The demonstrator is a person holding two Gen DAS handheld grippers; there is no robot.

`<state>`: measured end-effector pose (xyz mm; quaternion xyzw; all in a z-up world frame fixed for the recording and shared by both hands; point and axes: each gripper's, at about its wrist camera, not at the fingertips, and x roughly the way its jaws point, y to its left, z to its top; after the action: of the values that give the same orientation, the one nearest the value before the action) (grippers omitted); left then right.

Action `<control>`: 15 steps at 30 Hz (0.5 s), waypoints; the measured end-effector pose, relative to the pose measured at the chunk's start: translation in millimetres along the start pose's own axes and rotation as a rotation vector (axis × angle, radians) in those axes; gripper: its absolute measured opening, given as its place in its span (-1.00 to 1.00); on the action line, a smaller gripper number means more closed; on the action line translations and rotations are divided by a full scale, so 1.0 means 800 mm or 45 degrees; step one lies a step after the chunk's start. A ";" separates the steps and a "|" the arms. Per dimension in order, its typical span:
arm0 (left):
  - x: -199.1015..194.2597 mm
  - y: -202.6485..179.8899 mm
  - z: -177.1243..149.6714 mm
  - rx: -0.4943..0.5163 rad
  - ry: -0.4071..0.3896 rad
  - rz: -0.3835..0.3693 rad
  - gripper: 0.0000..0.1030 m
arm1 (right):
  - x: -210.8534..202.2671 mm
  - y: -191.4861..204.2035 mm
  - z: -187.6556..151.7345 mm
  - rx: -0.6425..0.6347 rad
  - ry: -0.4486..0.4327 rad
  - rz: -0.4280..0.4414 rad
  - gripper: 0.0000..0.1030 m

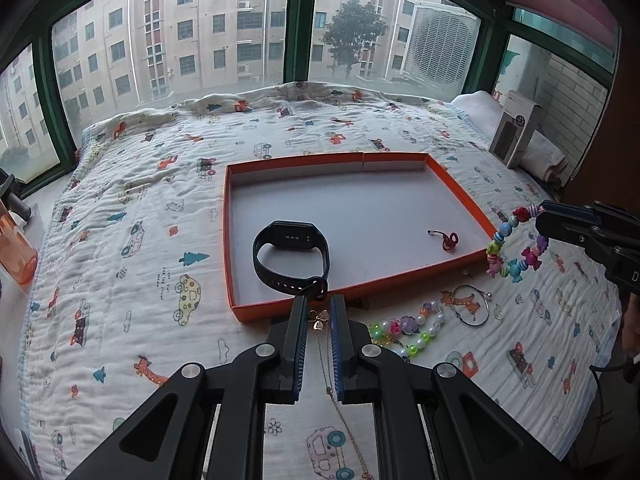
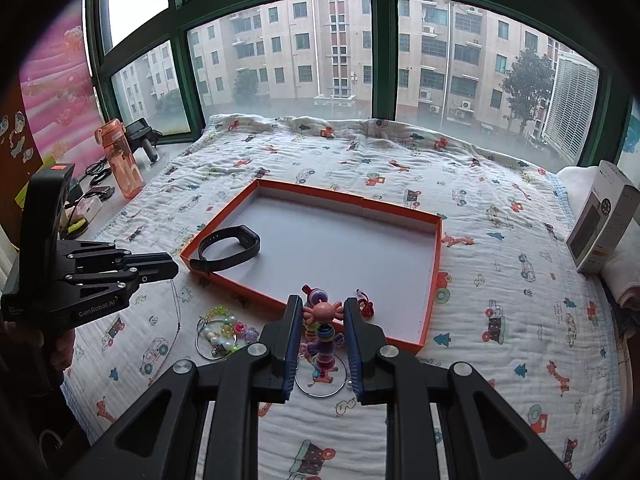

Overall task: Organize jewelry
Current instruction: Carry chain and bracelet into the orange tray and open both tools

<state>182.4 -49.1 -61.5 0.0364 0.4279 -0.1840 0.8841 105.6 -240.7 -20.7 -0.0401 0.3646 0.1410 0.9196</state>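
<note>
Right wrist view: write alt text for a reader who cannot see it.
The right claw grips a colourful bead bracelet above a patterned quilt, just short of an orange tray holding a black watch band. The left claw enters from the left.

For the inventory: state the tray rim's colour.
Orange rim, pale grey inside; clearest in the left wrist view.

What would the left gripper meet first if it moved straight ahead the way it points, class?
Probably the near wall of the orange tray, with the black smartwatch just behind it. The left gripper holds a thin gold necklace; depth is uncertain.
</note>
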 end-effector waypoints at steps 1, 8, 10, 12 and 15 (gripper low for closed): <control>0.001 0.001 0.004 -0.003 -0.003 -0.006 -0.78 | 0.000 -0.001 0.002 -0.001 -0.006 0.001 -0.54; -0.020 -0.006 0.045 0.038 -0.092 -0.023 -0.78 | 0.006 -0.011 0.022 0.033 -0.032 0.009 -0.54; -0.028 -0.008 0.059 0.039 -0.118 -0.040 -0.78 | 0.006 -0.011 0.028 0.029 -0.045 0.005 -0.54; -0.040 -0.011 0.076 0.039 -0.153 -0.053 -0.78 | 0.006 -0.012 0.035 0.028 -0.059 0.004 -0.54; -0.061 -0.014 0.102 0.040 -0.211 -0.076 -0.78 | 0.005 -0.015 0.046 0.030 -0.080 -0.002 -0.54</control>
<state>211.3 -63.4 28.1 0.0222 0.3513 -0.2193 0.9099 136.2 -244.5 3.0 -0.0253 0.3372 0.1370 0.9310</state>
